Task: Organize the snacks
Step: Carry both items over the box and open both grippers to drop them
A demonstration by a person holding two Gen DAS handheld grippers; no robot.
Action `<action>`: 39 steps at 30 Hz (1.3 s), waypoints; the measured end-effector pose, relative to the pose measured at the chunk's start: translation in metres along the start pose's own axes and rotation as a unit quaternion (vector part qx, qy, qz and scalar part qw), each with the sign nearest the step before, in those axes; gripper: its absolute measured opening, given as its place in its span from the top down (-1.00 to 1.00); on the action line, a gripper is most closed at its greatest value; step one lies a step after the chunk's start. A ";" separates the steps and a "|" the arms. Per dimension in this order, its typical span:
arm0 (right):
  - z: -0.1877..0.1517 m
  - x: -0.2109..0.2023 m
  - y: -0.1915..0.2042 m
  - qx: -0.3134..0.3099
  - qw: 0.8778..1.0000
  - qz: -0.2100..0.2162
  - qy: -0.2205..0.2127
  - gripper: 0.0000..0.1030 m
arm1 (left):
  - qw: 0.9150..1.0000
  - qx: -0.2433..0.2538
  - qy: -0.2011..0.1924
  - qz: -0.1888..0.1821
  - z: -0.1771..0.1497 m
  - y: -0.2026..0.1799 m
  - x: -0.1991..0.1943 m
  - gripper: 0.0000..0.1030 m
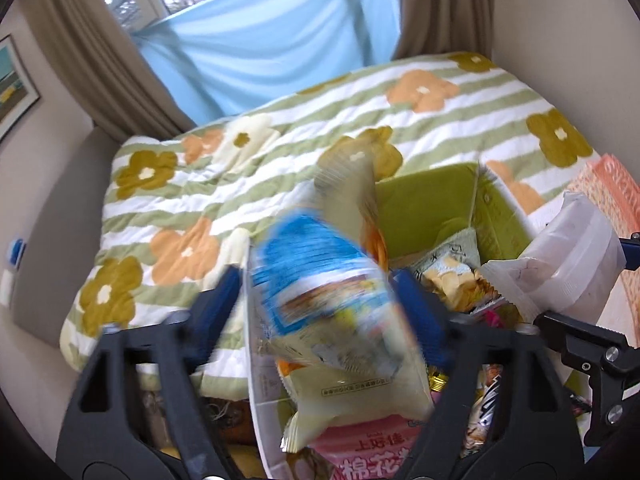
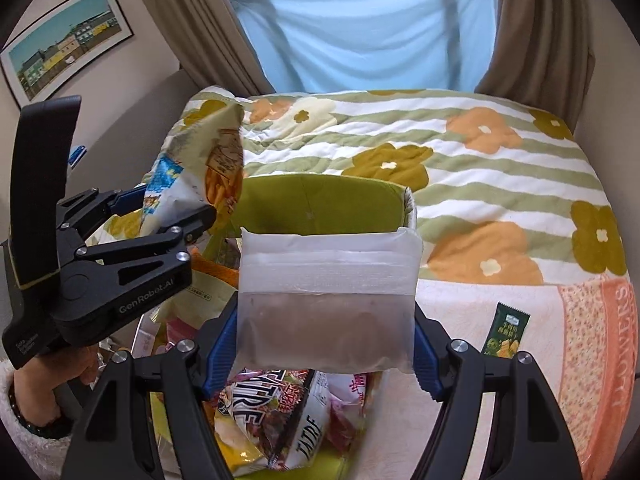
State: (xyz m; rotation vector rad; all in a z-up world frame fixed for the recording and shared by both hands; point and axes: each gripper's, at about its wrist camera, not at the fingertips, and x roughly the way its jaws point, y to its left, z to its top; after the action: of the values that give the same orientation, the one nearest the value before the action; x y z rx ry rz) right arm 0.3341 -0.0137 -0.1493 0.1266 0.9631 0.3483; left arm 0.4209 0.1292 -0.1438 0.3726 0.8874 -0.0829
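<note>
A yellow and blue snack bag, blurred, stands between the wide-apart blue pads of my left gripper; the pads do not visibly press it. The right wrist view shows that bag upright in the left gripper, over the left end of the green box. My right gripper is shut on a frosted white pouch with brown contents, held above the box's near side. In the left wrist view the pouch and the right gripper sit at the right.
The green box holds several snack bags, among them a black-and-white bag and a pink one. A small green packet lies on the orange towel. Flowered quilt beyond; a hand holds the left gripper.
</note>
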 end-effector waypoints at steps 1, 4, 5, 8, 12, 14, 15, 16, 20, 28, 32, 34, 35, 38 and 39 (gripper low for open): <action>-0.001 0.003 0.000 0.004 1.000 -0.003 0.003 -0.35 | 1.000 0.003 0.000 -0.007 -0.001 0.000 0.003 -0.99; -0.003 0.008 0.001 0.011 1.000 -0.013 0.014 -0.35 | 1.000 0.009 0.004 -0.020 -0.006 -0.003 0.005 -0.99; -0.004 0.010 0.000 0.013 1.000 -0.015 0.018 -0.35 | 1.000 0.008 0.008 -0.022 -0.009 -0.004 0.005 -0.99; -0.006 0.013 -0.002 0.014 0.999 -0.018 0.024 -0.35 | 0.999 -0.009 0.026 -0.039 -0.015 -0.003 0.006 -0.99; -0.009 0.013 -0.004 0.012 0.999 -0.011 0.028 -0.35 | 0.996 -0.054 0.041 -0.062 -0.029 0.010 -0.004 -0.99; -0.008 0.012 -0.004 0.011 1.000 -0.010 0.026 -0.35 | 0.994 -0.074 0.045 -0.072 -0.038 0.019 -0.010 -0.99; -0.009 0.010 -0.003 0.010 1.000 -0.012 0.025 -0.35 | 0.993 -0.080 0.047 -0.074 -0.041 0.023 -0.013 -0.99; -0.010 0.010 -0.001 0.010 1.000 -0.013 0.026 -0.35 | 0.992 -0.087 0.048 -0.073 -0.046 0.027 -0.016 -0.99; -0.011 0.009 0.005 0.008 0.999 -0.008 0.034 -0.37 | 0.990 -0.114 0.047 -0.072 -0.057 0.038 -0.028 -0.99; -0.012 0.002 0.015 0.008 1.000 -0.004 -0.001 -0.98 | 0.985 -0.145 0.056 -0.073 -0.086 0.053 -0.045 -0.99; -0.020 -0.003 0.021 0.000 1.000 -0.013 -0.005 -0.99 | 0.982 -0.158 0.060 -0.079 -0.099 0.056 -0.049 -0.99; -0.023 -0.004 0.024 -0.005 1.000 -0.013 0.000 -0.99 | 0.982 -0.163 0.059 -0.081 -0.103 0.057 -0.051 -0.99; -0.025 -0.006 0.025 -0.006 1.000 -0.015 -0.002 -0.99 | 0.981 -0.163 0.059 -0.082 -0.104 0.056 -0.053 -0.99; -0.027 -0.012 0.029 -0.008 1.000 -0.015 -0.009 -0.99 | 0.981 -0.164 0.055 -0.087 -0.106 0.055 -0.058 -0.99; -0.027 -0.014 0.029 -0.009 1.000 -0.016 -0.011 -0.99 | 0.981 -0.163 0.053 -0.088 -0.106 0.055 -0.059 -0.99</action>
State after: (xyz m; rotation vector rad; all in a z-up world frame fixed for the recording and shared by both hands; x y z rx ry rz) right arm 0.2976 0.0073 -0.1465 0.0986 0.9386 0.3255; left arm 0.3171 0.2130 -0.1431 -0.0081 1.0188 -0.0797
